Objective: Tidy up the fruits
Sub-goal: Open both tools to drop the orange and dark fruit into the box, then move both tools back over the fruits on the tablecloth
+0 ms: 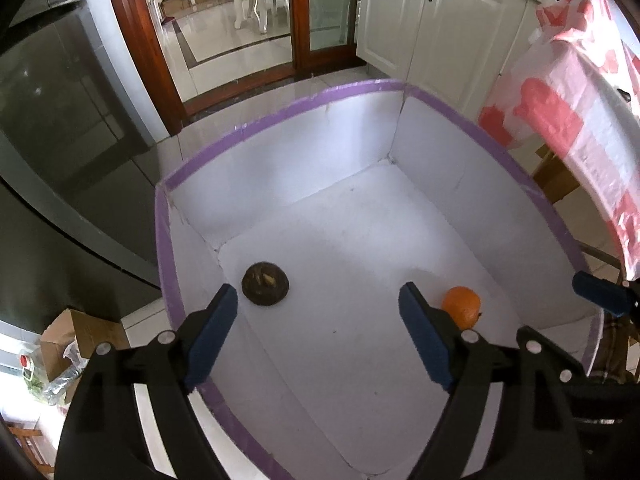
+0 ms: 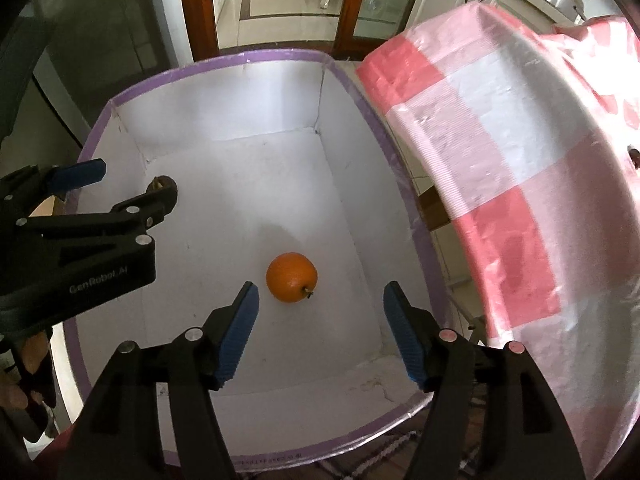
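Note:
A white box with a purple taped rim [image 1: 280, 114] [image 2: 256, 58] stands on the floor below both grippers. On its floor lie an orange [image 1: 462, 306] [image 2: 292, 277] towards the right and a dark brown round fruit [image 1: 265, 283] near the left wall. My left gripper [image 1: 318, 292] [image 2: 134, 182] hangs open above the box with nothing between its fingers; in the right wrist view it hides part of the dark fruit [image 2: 162, 182]. My right gripper [image 2: 322, 290] is open too, above the orange and not touching it.
A table under a pink and white checked cloth [image 2: 500, 140] [image 1: 580, 100] overhangs the box's right side. A dark glossy appliance [image 1: 60, 120] stands to the left, with white cabinets [image 1: 420, 20] behind. A cardboard box [image 1: 72, 340] sits on the floor at lower left.

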`<state>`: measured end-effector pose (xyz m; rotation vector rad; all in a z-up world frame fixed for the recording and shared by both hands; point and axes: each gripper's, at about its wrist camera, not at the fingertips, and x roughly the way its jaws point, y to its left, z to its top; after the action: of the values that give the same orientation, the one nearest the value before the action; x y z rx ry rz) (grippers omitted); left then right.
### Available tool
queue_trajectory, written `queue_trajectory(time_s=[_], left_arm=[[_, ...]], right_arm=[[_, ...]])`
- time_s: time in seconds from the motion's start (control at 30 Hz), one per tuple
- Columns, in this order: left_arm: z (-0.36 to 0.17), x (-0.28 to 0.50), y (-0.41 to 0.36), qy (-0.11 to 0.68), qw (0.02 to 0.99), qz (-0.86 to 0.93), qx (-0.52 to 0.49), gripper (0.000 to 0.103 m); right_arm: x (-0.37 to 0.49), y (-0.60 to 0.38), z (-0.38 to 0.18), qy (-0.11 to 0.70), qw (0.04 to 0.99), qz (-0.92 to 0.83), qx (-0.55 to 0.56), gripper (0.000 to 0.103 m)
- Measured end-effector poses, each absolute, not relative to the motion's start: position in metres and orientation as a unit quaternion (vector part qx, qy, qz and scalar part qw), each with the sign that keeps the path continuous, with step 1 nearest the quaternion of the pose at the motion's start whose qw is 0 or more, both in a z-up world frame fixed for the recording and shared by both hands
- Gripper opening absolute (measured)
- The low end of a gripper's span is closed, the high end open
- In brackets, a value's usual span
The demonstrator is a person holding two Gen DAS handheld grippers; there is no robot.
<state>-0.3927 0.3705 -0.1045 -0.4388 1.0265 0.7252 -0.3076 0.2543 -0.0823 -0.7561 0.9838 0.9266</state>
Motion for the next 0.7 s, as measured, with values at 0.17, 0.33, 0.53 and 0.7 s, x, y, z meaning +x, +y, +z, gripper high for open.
queue_trajectory(time_s=[0.17,0.33,0.53,0.7], left_arm=[[-0.083,-0.388,0.369,0.461,0.796,0.340,-0.196,0.085],[-0.048,-0.384,0.368,0.427,0.809,0.356,-0.190,0.095],[0.002,-0.356,0.355,0.376,0.833,0.347,-0.209,0.099],[0.041,-0.290,0.292,0.361,0.878,0.271,-0.158,0.101]], right_arm=[[-0.309,0.241,-0.062,0.432,0.723,0.426,-0.330,0.064],[-0.309,0.226,-0.024,0.411,0.733,0.455,-0.293,0.064],[-0.288,0.160,0.054,0.357,0.772,0.486,-0.200,0.074],[-0.245,0.078,0.097,0.325,0.831,0.438,-0.112,0.087]])
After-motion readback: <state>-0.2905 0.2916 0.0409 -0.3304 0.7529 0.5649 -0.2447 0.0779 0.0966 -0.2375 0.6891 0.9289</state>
